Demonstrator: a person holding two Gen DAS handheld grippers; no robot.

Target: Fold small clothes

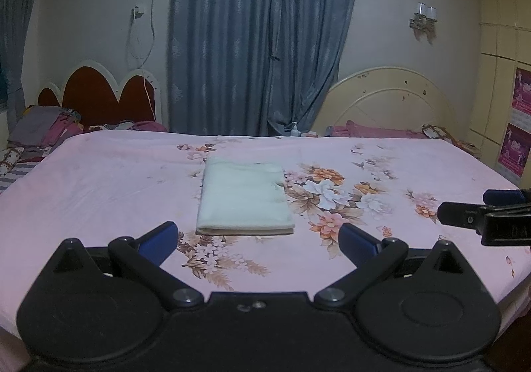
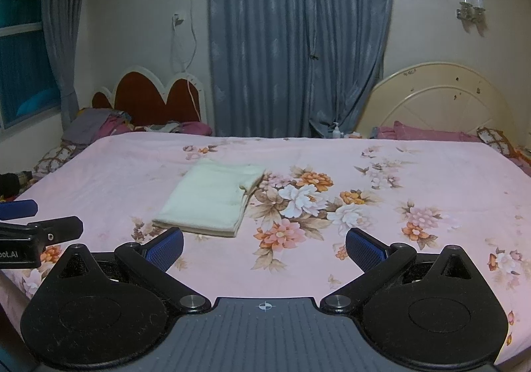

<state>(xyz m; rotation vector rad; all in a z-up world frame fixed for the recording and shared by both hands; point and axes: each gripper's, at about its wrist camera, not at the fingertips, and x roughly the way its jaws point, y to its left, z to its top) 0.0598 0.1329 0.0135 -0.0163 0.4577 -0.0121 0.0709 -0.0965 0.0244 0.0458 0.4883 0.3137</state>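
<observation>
So both my grippers are hanging over the near edge of the bed (image 1: 99, 179), and neither one has anything in it. My left gripper (image 1: 259, 240) has its jaws spread wide, blue pads well apart, just pink flowery sheet between them. Same deal with my right gripper (image 2: 264, 247): jaws wide apart, nothing pinched.

The folded cloth (image 1: 244, 197) is a pale cream rectangle lying flat on the sheet, dead center in the left wrist view, just past my left jaws and not touching them. In the right wrist view it sits left of center (image 2: 212, 199), stacked layers showing along its right edge, beside the big flower print.

My right gripper pokes in at the right edge of the left view (image 1: 497, 216), and the left one shows at the left edge of the right view (image 2: 39, 229).

Only container I can spot is a small pump bottle (image 1: 294, 130) at the far edge of the bed by the blue curtain (image 1: 259, 40); can't tell what's in it.
</observation>
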